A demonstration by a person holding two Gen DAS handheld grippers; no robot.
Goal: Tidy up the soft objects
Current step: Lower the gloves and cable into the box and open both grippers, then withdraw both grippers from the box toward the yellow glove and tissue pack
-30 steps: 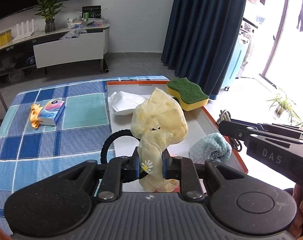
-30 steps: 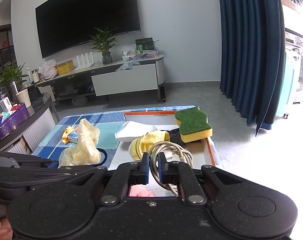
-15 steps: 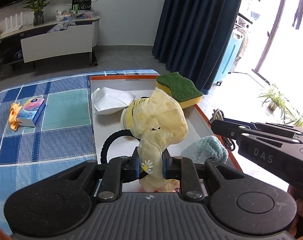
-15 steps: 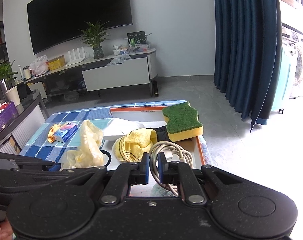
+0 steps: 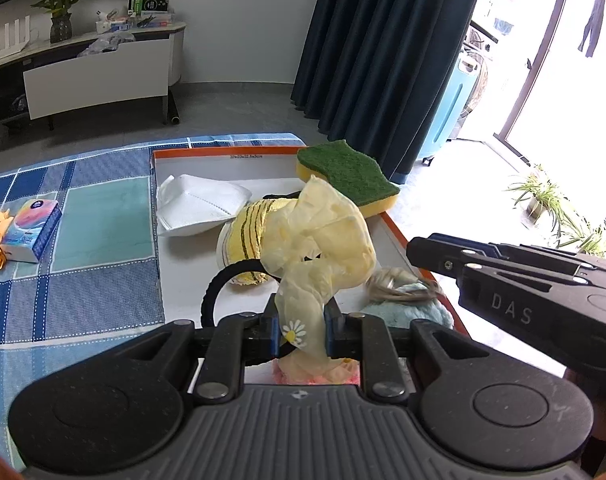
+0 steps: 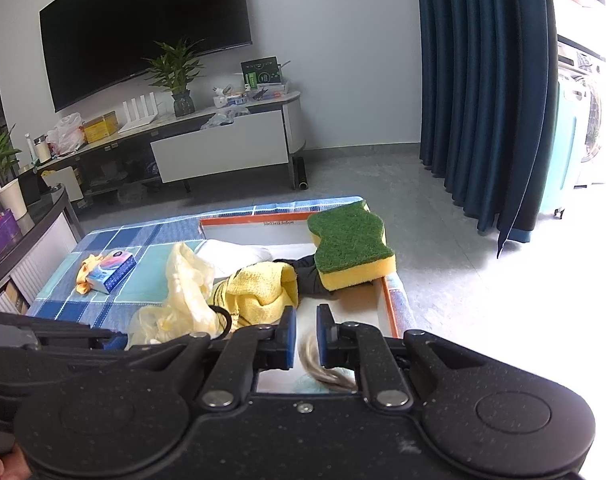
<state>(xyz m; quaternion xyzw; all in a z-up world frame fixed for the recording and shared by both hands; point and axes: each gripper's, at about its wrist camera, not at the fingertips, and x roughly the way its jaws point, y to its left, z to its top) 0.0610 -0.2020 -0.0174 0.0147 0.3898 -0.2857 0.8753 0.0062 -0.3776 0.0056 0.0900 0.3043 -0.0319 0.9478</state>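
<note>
Checked worktop cloth (image 5: 83, 292) under orange-rimmed tray (image 5: 395, 227) gathering soft things. Left gripper (image 5: 302, 330) clamped on yellow glove (image 5: 323, 248) above tray, for dropping in. Right gripper (image 6: 303, 334) just parted, empty; cable coil (image 6: 323, 372) below.

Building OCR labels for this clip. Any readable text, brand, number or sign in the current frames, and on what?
"DAS": raised letters on the side of the right tool.
Tray: small printed line on the far rim, looks like dimensions, too small to read.
Tissue pack: printed wording, blurred.
Black-and-green box on the TV cabinet: print too small to read.
Nothing else legible.
</note>
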